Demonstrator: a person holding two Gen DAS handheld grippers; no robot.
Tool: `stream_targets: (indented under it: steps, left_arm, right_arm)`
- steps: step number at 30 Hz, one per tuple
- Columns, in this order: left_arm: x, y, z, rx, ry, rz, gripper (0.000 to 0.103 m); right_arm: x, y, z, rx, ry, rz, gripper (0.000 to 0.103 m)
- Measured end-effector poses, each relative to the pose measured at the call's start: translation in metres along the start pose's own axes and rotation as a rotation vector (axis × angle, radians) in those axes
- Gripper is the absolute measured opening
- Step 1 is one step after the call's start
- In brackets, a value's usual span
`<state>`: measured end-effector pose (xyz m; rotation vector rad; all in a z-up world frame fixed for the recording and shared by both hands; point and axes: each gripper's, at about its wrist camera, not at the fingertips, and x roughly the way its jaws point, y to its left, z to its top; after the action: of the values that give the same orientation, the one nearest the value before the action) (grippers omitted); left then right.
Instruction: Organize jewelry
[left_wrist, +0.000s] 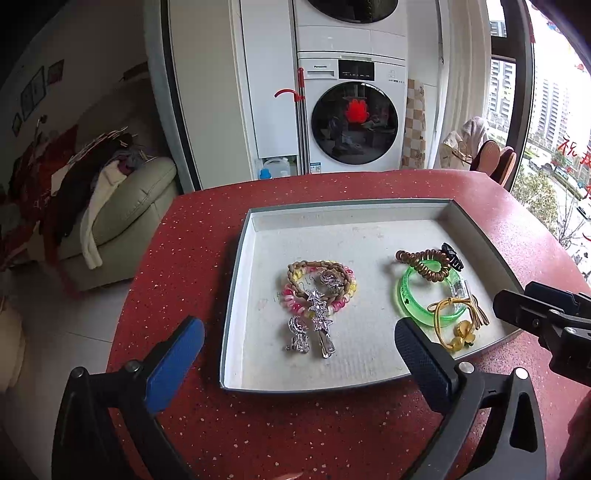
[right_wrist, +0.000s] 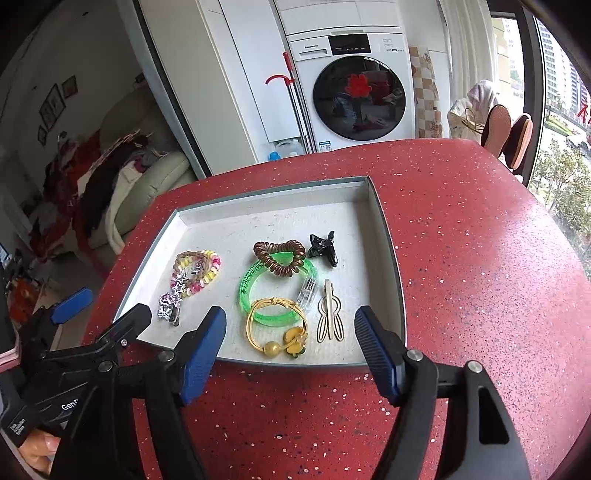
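A shallow square grey tray with a pale, speckled floor (left_wrist: 236, 280) sits on a round red stone-look table flecked with white (right_wrist: 461, 240), and all the jewelry lies inside it in two groups.

The left gripper (left_wrist: 299, 339) hangs over the tray's near edge with its blue-padded jaws spread wide and nothing between the pads. Just beyond its tips lies the left group: a braided tan hair tie (left_wrist: 319, 273) stacked on a pink-and-yellow spiral hair coil (left_wrist: 291, 295), with a silver rhinestone star clip (left_wrist: 319, 314) lying across them toward the gripper and a small silver rhinestone ornament (left_wrist: 297, 332) beside the clip.

The right gripper (right_wrist: 290, 332) also stands open, its pads apart and empty, hovering above the tray's near rim. The right group sits just ahead of it: a gold elastic hair tie with yellow beads (right_wrist: 277, 328) closest, between the two fingertips in the right wrist view, overlapping a translucent green plastic bangle (right_wrist: 255, 275). A brown spiral hair coil (right_wrist: 277, 256) rests on the bangle's far side, a black claw clip (right_wrist: 323, 247) lies just beyond to the right, a clear plastic clip (right_wrist: 307, 291) touches the bangle, and a cream metal hair clip (right_wrist: 330, 314) lies beside it, near the right finger.
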<state>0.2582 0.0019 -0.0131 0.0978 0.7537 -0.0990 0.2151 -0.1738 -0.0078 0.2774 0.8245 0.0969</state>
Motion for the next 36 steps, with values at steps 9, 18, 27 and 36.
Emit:
stream_targets:
  steps: [9, 18, 27, 36]
  left_arm:
    - [-0.016, 0.002, -0.023, -0.038, -0.006, 0.012, 0.103]
    - [-0.023, 0.004, -0.032, -0.057, -0.029, 0.042, 0.103]
    - [-0.024, 0.009, -0.034, -0.080, -0.025, 0.055, 0.103]
    - [-0.024, 0.009, -0.036, -0.078, -0.020, 0.059, 0.103]
  right_arm:
    - [-0.013, 0.006, -0.021, -0.044, -0.092, -0.080, 0.103]
    - [-0.017, 0.006, -0.021, -0.054, -0.113, -0.112, 0.103]
    - [-0.019, 0.008, -0.022, -0.061, -0.117, -0.123, 0.103]
    - [-0.019, 0.009, -0.023, -0.063, -0.118, -0.125, 0.103]
